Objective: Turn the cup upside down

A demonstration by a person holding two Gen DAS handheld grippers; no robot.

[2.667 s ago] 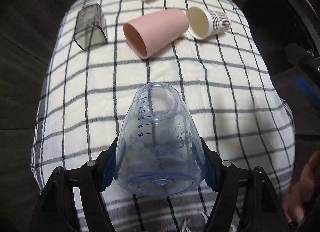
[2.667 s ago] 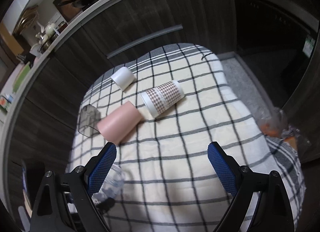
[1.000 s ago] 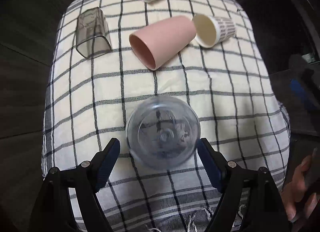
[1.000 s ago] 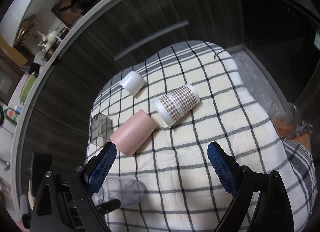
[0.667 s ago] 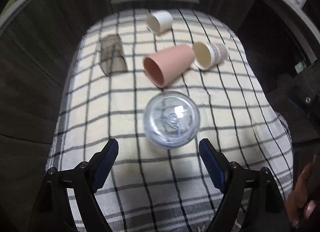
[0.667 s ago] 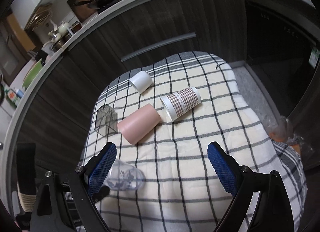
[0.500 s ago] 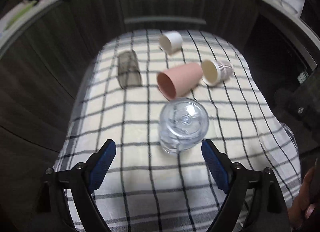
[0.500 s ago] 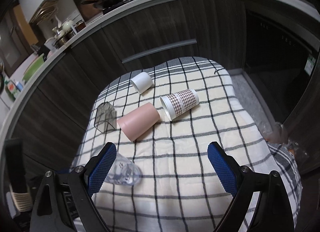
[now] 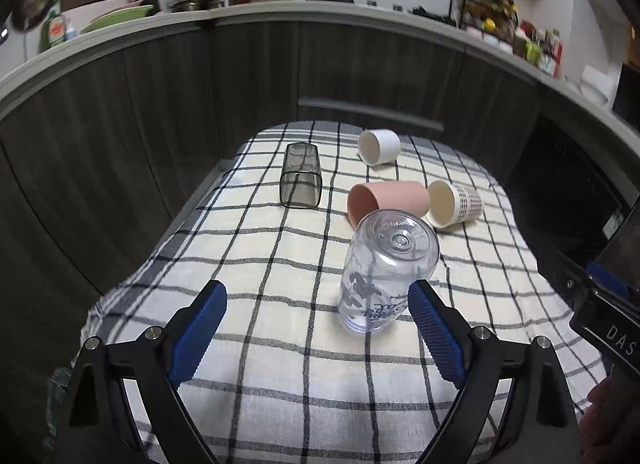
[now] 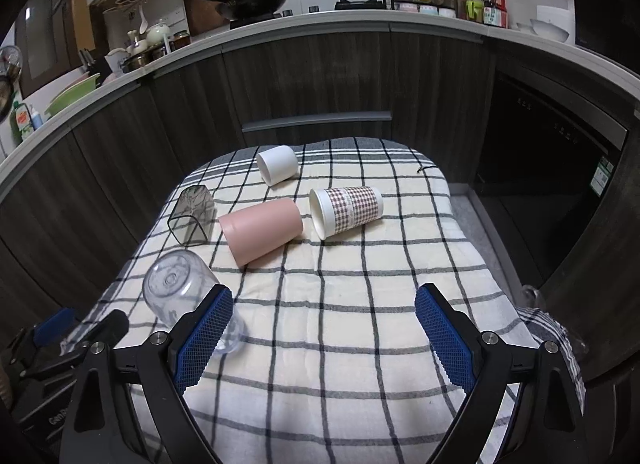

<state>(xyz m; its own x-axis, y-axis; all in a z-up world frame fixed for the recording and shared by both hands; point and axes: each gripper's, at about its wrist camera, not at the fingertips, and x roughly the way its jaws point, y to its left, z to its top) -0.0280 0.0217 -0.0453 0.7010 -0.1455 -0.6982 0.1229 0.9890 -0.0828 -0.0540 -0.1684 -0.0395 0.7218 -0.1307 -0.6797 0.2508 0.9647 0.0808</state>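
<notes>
Released clear cup (image 9: 382, 270) now mouth-down, axis upright.

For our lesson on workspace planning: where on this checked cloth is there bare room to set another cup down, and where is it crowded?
Free: the cloth nearest the camera, between the clear cup and the right edge, in front of the pink cup and checked paper cup. Crowded: the far half, where those two, the white cup and smoky square cup lie close together.

Clear cup (image 9: 386, 268) inverted on checked cloth (image 9: 280, 264), left gripper (image 9: 316, 332) spread wide
</notes>
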